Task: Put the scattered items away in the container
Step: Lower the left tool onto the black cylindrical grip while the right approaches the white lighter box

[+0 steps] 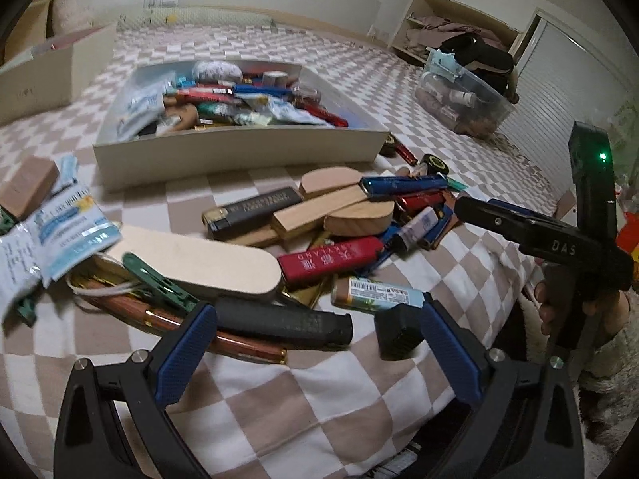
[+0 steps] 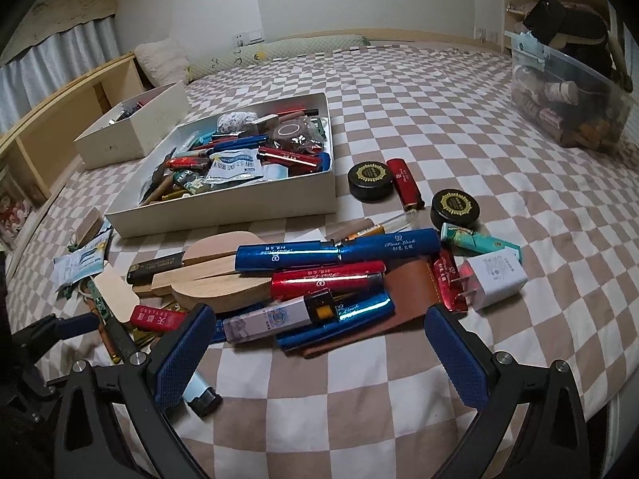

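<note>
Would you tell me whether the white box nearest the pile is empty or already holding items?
Holding items: the white box is crowded with pens, lighters and sachets.

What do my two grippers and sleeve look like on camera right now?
Both the left gripper and right gripper have black frames, silver rivets and textured blue pads. The right one, seen from the left camera, carries "DAS" lettering and a green light. The sleeve looks pale and fuzzy.

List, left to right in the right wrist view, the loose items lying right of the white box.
Left black round tin → red lighter → right black round tin → white charger plug.
</note>
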{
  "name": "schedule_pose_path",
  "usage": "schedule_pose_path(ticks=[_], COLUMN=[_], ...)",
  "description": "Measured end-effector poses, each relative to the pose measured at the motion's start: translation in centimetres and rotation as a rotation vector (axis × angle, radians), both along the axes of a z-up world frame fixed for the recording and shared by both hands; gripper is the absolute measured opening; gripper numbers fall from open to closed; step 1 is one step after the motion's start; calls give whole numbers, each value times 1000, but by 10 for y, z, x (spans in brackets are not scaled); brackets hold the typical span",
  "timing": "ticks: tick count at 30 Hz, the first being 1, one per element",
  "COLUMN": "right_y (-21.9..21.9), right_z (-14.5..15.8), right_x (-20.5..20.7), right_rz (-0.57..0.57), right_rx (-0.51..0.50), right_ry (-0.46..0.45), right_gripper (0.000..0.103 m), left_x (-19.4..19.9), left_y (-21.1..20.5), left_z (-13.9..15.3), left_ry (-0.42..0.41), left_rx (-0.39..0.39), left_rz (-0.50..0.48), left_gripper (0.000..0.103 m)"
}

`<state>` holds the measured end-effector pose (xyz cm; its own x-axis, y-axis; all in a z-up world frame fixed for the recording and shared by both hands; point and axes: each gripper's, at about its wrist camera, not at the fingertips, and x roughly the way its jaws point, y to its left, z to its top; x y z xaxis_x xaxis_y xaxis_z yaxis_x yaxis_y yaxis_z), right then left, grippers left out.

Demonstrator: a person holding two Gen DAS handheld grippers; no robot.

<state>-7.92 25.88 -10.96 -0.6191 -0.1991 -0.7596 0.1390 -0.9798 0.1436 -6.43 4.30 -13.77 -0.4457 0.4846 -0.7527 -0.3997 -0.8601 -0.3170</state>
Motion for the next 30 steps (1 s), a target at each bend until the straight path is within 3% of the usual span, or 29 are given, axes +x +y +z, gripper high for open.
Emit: schedule_pose_path(ticks=[5,11,17,27,30], right_y=[-1,0,4,6,7], right_z=[-3,-3,-4,-12,-11], right_x=[0,1,1,3,3], right_rz=[9,3,4,61,111], right_rx=[-4,-7,-12,36,65], right_ry=[-11,-15,-21,-63,-64], right_gripper=[103,103,103,103,103], left_x=[-4,-7,-8,-3,-4], left_y=[4,14,18,9,5], left_z=[-4,-15,-22,-22,-21], left_ry=[6,56,87,125,124], left_rx=[-30,-181,-260,-270,-270], left_rz=[-15,-14,-17,10,30], left_gripper=[101,101,100,83,83])
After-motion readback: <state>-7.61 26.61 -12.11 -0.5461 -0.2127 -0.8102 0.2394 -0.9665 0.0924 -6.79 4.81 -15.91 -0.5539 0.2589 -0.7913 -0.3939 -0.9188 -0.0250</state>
